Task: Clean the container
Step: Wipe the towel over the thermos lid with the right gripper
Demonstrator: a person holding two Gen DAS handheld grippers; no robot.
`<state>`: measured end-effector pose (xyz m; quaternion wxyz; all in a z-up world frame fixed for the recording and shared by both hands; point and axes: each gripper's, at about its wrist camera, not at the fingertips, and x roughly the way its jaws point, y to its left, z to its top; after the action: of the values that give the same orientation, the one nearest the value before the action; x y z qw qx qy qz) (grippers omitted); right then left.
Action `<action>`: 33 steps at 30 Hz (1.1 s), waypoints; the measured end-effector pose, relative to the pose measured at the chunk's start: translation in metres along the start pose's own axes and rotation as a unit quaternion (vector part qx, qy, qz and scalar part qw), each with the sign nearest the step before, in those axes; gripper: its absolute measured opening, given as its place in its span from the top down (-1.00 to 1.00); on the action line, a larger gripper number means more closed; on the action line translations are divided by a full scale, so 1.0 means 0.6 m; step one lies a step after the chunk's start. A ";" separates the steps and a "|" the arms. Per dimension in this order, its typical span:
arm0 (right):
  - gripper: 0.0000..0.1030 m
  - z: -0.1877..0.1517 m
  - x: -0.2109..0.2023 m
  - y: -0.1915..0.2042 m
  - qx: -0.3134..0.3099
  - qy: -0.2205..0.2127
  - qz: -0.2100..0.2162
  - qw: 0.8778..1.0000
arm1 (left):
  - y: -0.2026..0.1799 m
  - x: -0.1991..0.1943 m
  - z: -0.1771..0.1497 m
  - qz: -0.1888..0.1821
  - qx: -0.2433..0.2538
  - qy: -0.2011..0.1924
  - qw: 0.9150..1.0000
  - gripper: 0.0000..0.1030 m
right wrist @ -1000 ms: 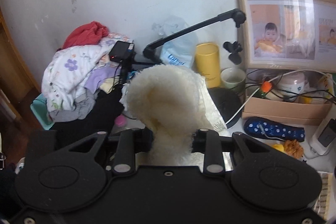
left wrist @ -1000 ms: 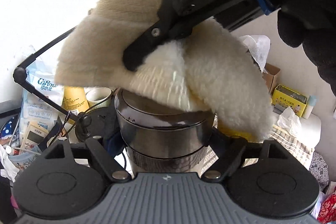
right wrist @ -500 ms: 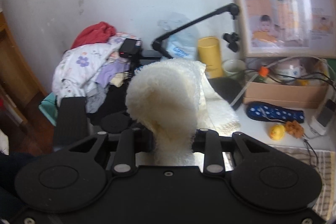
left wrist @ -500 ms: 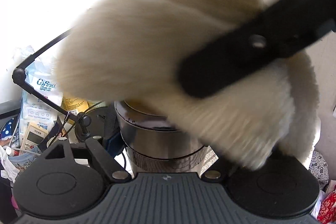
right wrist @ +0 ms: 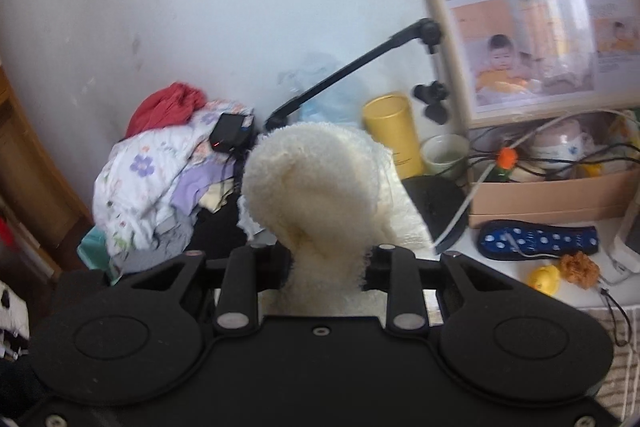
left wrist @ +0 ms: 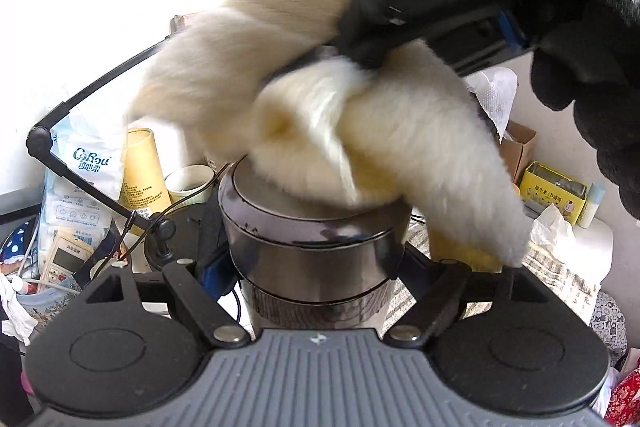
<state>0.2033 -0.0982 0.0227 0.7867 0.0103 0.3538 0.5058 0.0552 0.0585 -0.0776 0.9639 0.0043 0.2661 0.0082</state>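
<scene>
Left hand-held gripper (left wrist: pixel 316 267): jaws closed against the sides of a steel container (left wrist: pixel 316 243), held upright directly ahead of its camera. Right hand-held gripper (right wrist: pixel 326 259): jaws pinched tight on a fluffy cream cloth (right wrist: pixel 316 187), bunched upward between the fingers. Seen from the left wrist: same cloth (left wrist: pixel 360 131) draped over the container's top and pressed onto the rim, far edge motion-blurred, so exact contact line possibly uncertain. Right gripper body and black-gloved hand (left wrist: pixel 592 59) above and to the right of the container. Beyond the cloth on the bench (right wrist: pixel 500 267): yellow tube (right wrist: pixel 392 135), small cup (right wrist: pixel 444 153), black stand arm (right wrist: pixel 352 71), framed picture (right wrist: pixel 532 43). Left of the right gripper: pile of clothes (right wrist: pixel 160 171).
</scene>
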 end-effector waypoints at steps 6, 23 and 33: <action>0.48 -0.042 -0.032 -0.055 0.086 0.004 0.026 0.996 | 0.028 -0.009 -0.013 -0.004 0.003 0.007 1.000 -0.62; 0.46 -0.138 -0.102 -0.145 0.219 -0.024 0.030 0.975 | 0.057 -0.017 -0.008 -0.023 0.015 0.056 0.998 -0.62; 0.46 -0.138 -0.107 -0.141 0.176 -0.038 0.000 0.984 | -0.046 -0.048 0.049 -0.025 -0.012 0.049 0.998 -0.63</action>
<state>0.2077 -0.2191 -0.0361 0.7855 0.1676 0.4070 0.4351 0.0460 0.0302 -0.0376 0.9497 -0.0143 0.3126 -0.0128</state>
